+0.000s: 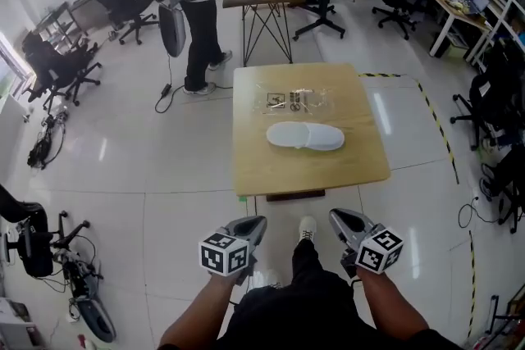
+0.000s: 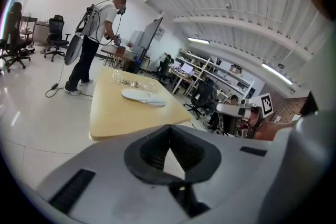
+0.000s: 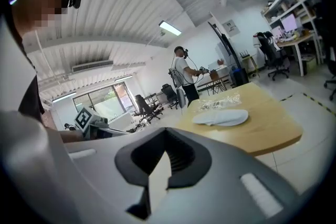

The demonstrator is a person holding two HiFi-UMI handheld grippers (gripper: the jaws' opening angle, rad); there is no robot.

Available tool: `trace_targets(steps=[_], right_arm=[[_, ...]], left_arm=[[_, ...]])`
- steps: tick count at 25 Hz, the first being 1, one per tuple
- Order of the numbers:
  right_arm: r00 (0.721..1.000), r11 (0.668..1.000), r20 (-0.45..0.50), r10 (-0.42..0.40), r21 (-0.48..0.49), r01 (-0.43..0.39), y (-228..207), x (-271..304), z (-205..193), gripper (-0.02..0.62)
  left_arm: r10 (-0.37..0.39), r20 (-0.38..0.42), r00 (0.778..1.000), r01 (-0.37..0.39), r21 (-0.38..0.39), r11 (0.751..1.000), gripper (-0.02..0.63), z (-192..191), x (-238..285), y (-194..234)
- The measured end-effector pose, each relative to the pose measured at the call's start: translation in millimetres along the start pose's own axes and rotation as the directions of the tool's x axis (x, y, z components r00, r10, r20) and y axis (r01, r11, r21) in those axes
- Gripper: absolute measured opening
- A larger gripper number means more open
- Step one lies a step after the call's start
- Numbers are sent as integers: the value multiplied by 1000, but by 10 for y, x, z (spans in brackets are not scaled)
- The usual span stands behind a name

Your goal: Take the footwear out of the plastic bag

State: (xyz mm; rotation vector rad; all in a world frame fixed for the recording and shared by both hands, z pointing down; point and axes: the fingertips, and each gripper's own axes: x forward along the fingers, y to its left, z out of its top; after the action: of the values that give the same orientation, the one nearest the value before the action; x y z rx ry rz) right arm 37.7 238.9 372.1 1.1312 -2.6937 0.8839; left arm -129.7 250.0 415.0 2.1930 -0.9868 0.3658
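Slippers out, job looks done

Slippers [image 1: 304, 136] sit on the table [image 1: 262, 168] near the bag [image 1: 297, 100]. The left gripper [image 1: 253, 225] and right gripper [image 1: 341, 220] hang back, shut and empty, nothing left to grab.

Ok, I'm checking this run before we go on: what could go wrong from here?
1. The left tool and right tool are both shut and short of the table; reaching in shut could shove the slippers rather than grip them.
2. The clear plastic bag lies loose just beyond the slippers and may get dragged along.
3. A person stands past the table's far corner; a long reach might crowd them.
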Motion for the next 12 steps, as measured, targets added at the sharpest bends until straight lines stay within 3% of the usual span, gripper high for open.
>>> trace_targets(steps=[6, 12], right_arm=[[995, 999, -88, -51, -8, 50, 469, -472, -446, 0], [993, 998, -100, -64, -25, 62, 471, -855, -438, 0]], left_arm=[[-26, -36, 999, 27, 16, 1000, 8, -546, -337, -403], [18, 53, 998, -22, 75, 997, 8, -323, -566, -535]])
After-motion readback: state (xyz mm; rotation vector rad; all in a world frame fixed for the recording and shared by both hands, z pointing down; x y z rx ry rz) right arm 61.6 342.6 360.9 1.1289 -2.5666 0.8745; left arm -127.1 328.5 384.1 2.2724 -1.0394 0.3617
